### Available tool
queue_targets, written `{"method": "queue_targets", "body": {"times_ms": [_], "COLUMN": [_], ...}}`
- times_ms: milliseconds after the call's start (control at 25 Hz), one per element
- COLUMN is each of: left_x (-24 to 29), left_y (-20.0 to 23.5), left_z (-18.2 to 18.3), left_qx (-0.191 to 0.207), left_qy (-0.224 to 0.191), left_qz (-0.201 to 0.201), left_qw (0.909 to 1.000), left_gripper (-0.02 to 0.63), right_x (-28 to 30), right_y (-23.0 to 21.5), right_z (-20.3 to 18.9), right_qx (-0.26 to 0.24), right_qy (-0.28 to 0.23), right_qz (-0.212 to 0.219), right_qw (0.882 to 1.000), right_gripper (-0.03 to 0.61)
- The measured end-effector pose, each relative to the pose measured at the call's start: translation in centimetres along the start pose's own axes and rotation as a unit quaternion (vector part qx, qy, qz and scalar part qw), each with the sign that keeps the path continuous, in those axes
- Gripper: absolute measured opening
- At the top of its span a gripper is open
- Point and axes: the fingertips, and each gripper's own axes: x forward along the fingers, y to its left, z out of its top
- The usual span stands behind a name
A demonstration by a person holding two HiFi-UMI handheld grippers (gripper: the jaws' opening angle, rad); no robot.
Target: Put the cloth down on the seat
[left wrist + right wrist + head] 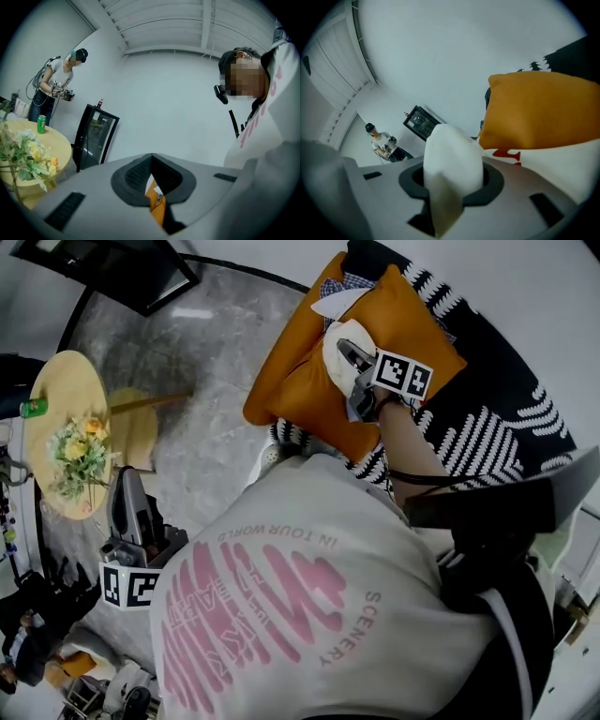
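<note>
right gripper view: my right gripper [452, 183] clamps the crumpled white cloth [452, 154] above the plump orange seat cushion [543, 108]; placing step; next i'd lower, then let go; my left gripper [152, 164] is clenched, empty

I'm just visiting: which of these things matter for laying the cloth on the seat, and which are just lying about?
In the job: white cloth; right tool, clamped on it; patterned seat; orange cushion on it.

Just lying about: round table; flowers; green can; glass-door cabinet; left tool, shut and held aside.
</note>
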Motion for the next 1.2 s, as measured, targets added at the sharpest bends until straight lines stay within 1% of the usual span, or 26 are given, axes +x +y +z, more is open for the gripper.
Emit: {"method": "queue_targets", "body": {"times_ms": [160,280,520,760,840,960,1200], "left_x": [0.0,-0.1,-0.1,0.7,1.2,2.1,4.9], "left_y": [0.3,0.4,1.0,1.7,2.3,3.0,2.4], "left_z": [-0.1,-0.2,-0.9,-1.9,-2.7,-3.6,-4.2], "left_qx": [-0.003,-0.008,-0.016,-0.024,-0.022,-0.023,-0.030], "left_qy": [0.000,0.002,0.011,0.022,0.031,0.041,0.051], "left_qz": [0.010,0.013,0.011,0.003,-0.004,-0.019,-0.071], "left_qw": [0.9999,0.9999,0.9997,0.9995,0.9993,0.9987,0.9957], "left_gripper": [0.009,0.009,0.009,0.009,0.009,0.009,0.009], "right_x": [0.7,0.8,0.8,0.2,0.2,-0.4,-3.4], "right_y": [-1.7,-2.8,-4.0,-3.8,-3.6,-3.2,-2.8], "right_z": [-1.0,-1.6,-2.5,-2.9,-2.9,-2.8,-1.8], "right_qx": [-0.015,-0.018,-0.015,-0.044,-0.062,-0.094,-0.088], "right_qy": [0.022,0.037,0.046,0.070,0.080,0.095,0.070], "right_qz": [-0.042,-0.066,-0.099,-0.123,-0.128,-0.139,-0.147], "right_qw": [0.999,0.997,0.994,0.989,0.987,0.981,0.983], "right_gripper": [0.182,0.249,0.272,0.302,0.310,0.328,0.348]}}
